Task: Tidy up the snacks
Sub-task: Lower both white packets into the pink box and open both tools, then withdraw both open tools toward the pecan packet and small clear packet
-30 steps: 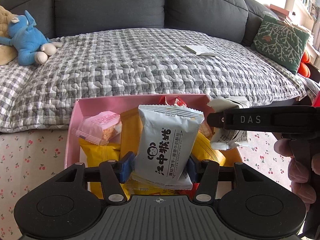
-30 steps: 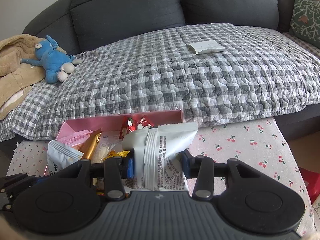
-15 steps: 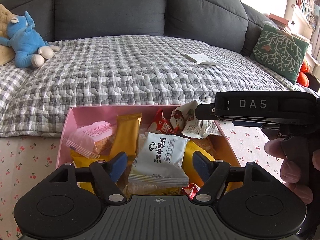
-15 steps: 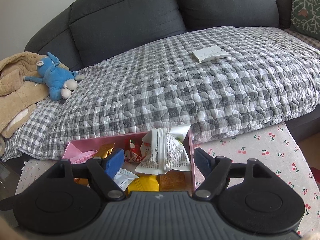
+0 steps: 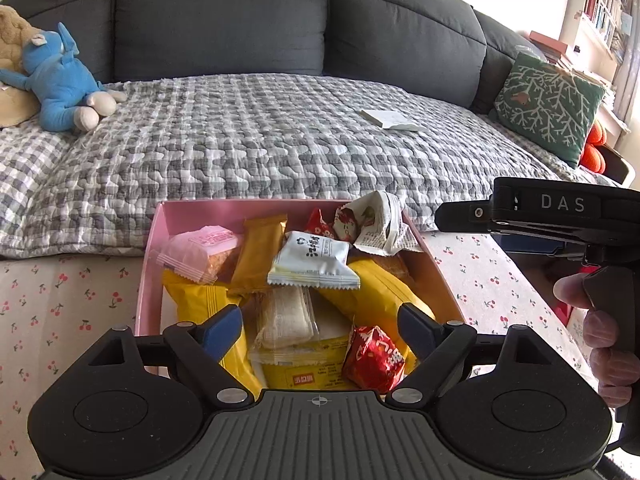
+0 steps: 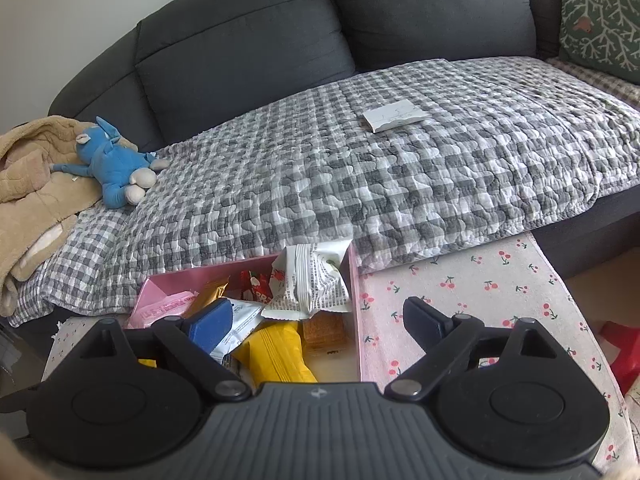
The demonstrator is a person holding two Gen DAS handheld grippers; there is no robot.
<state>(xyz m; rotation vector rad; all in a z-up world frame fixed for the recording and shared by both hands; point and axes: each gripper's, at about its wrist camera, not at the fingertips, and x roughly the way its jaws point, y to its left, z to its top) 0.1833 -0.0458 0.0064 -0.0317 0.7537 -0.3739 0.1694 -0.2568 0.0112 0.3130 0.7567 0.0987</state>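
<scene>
A pink box (image 5: 150, 280) full of snacks sits on the cherry-print table by the sofa. In it lie a white monkey-print packet (image 5: 312, 262), a crumpled white packet (image 5: 380, 222) at the back right corner, a pink packet (image 5: 200, 250), yellow and gold packets (image 5: 260, 250) and a red candy (image 5: 374, 358). My left gripper (image 5: 320, 330) is open and empty above the box's near end. My right gripper (image 6: 318, 320) is open and empty above the box's right wall (image 6: 354, 304); its side shows in the left wrist view (image 5: 540, 216). The crumpled packet (image 6: 312, 280) lies ahead of it.
A grey sofa with a checked quilt (image 5: 280, 140) stands behind the table. On it lie a blue plush toy (image 5: 60, 84), a white paper pad (image 5: 390, 119) and a green cushion (image 5: 548, 106). The cherry-print tablecloth (image 6: 460, 292) extends to the right of the box.
Both grippers opened and let their white packets drop into the pink box, then drew back from it. The monkey-print packet now lies flat on the other snacks.
</scene>
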